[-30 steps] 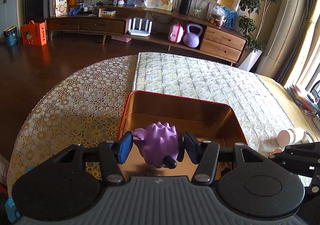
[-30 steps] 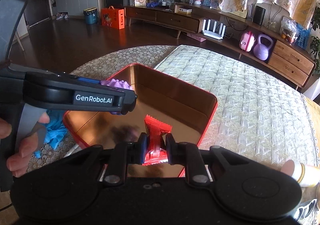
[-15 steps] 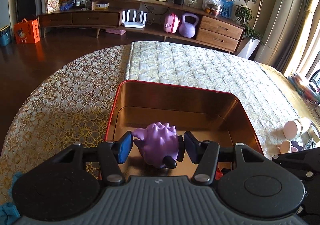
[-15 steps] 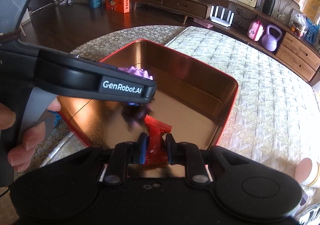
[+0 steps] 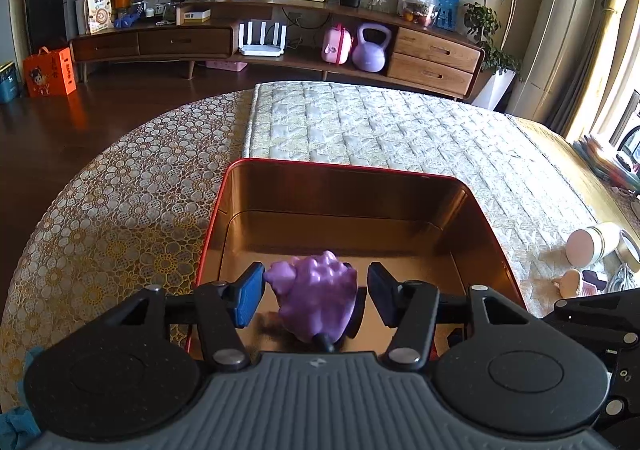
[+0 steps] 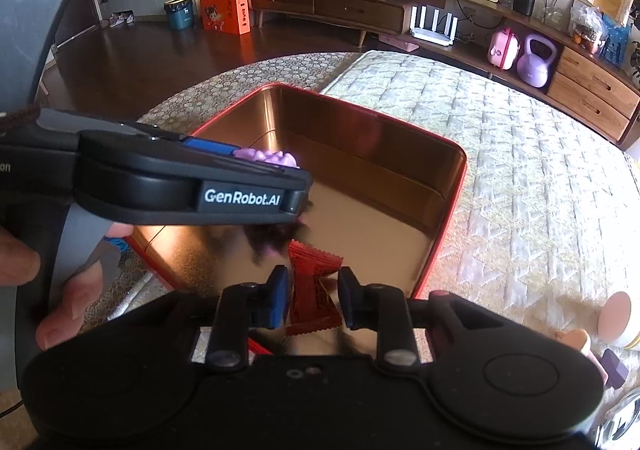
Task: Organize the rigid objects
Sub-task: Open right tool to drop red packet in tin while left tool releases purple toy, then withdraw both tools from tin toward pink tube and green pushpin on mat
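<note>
A red tin with a shiny copper inside [image 5: 340, 166] [image 6: 448, 246] stands on the bed. My left gripper [image 5: 316, 292] is low over the tin's near end, its jaws open with gaps on both sides of the purple spiky toy [image 5: 316, 296], which rests on the tin floor. In the right wrist view the toy [image 6: 268, 158] peeks above the left gripper's body. My right gripper [image 6: 313, 300] is open too, and the red snack packet [image 6: 314, 290] lies between its jaws on the tin floor.
A pink-capped white jar [image 5: 592, 246] [image 6: 618, 318] and small items lie on the quilt right of the tin. A blue cloth [image 5: 16, 426] lies at the near left. A wooden TV cabinet [image 5: 280, 42] stands beyond the bed.
Both grippers lowered into the tin and opened. The purple toy and the red packet were let go and now rest on the tin floor.
</note>
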The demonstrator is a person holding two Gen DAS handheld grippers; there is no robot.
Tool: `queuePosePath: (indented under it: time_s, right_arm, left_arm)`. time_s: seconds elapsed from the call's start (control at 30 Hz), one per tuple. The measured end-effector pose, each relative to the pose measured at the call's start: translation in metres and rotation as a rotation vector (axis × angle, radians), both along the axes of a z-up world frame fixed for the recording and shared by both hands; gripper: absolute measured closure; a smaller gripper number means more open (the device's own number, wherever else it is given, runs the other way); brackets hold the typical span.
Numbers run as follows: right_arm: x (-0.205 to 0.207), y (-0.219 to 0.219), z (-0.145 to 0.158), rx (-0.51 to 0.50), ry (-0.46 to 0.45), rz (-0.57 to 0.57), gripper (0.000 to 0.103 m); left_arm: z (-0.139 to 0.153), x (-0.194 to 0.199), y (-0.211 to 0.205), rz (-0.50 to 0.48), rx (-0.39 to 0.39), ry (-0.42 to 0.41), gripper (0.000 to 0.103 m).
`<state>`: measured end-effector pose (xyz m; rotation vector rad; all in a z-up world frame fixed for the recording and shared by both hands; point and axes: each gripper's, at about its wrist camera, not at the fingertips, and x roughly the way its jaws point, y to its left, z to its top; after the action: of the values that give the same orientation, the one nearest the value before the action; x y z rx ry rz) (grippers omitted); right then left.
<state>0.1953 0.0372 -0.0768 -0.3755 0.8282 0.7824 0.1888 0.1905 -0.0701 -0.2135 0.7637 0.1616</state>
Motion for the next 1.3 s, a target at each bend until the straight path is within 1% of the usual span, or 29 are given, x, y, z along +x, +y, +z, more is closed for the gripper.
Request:
queuePosePath:
  time_s: [0.03, 0.07, 0.2, 0.4, 0.5, 0.67, 0.77, 0.87, 0.9, 1.0, 1.07, 1.2, 1.3]
  right_arm:
    - [-0.001, -0.001, 0.001, 0.005, 0.001, -0.001, 0.074]
    - [-0.001, -0.002, 0.002, 0.009, 0.0, -0.002, 0.073]
    - [-0.005, -0.007, 0.008, 0.027, -0.008, -0.01, 0.069]
    - [-0.014, -0.017, 0.019, 0.057, -0.017, -0.018, 0.062]
    - [-0.019, -0.022, 0.025, 0.068, -0.025, -0.021, 0.059]
    - [-0.027, -0.033, 0.036, 0.096, -0.039, -0.032, 0.052]
    - [-0.034, -0.041, 0.043, 0.115, -0.046, -0.039, 0.049]
    - [-0.04, -0.05, 0.049, 0.138, -0.052, -0.044, 0.04]
    - [-0.043, -0.053, 0.051, 0.143, -0.056, -0.046, 0.04]
    - [-0.049, -0.064, 0.055, 0.16, -0.057, -0.054, 0.038]
    - [-0.053, -0.072, 0.057, 0.173, -0.061, -0.061, 0.033]
    - [-0.059, -0.087, 0.061, 0.194, -0.065, -0.078, 0.029]
    - [-0.062, -0.098, 0.063, 0.215, -0.063, -0.092, 0.025]
  left_arm:
    - [0.001, -0.001, 0.0, 0.002, -0.001, 0.0, 0.043]
    - [0.002, -0.002, 0.0, 0.004, -0.002, -0.003, 0.041]
    - [0.008, -0.006, -0.002, 0.007, -0.003, -0.014, 0.041]
    - [0.019, -0.015, -0.01, 0.002, 0.003, -0.028, 0.041]
    - [0.026, -0.021, -0.014, -0.001, 0.01, -0.038, 0.037]
    - [0.04, -0.032, -0.02, -0.006, 0.015, -0.058, 0.036]
    - [0.048, -0.04, -0.025, -0.011, 0.018, -0.069, 0.036]
    - [0.055, -0.047, -0.031, -0.017, 0.028, -0.079, 0.034]
    - [0.057, -0.049, -0.033, -0.019, 0.027, -0.085, 0.032]
    - [0.063, -0.057, -0.039, -0.026, 0.025, -0.095, 0.032]
    - [0.066, -0.061, -0.044, -0.032, 0.033, -0.1, 0.032]
    - [0.071, -0.07, -0.055, -0.04, 0.033, -0.108, 0.031]
    - [0.073, -0.076, -0.063, -0.048, 0.032, -0.116, 0.026]
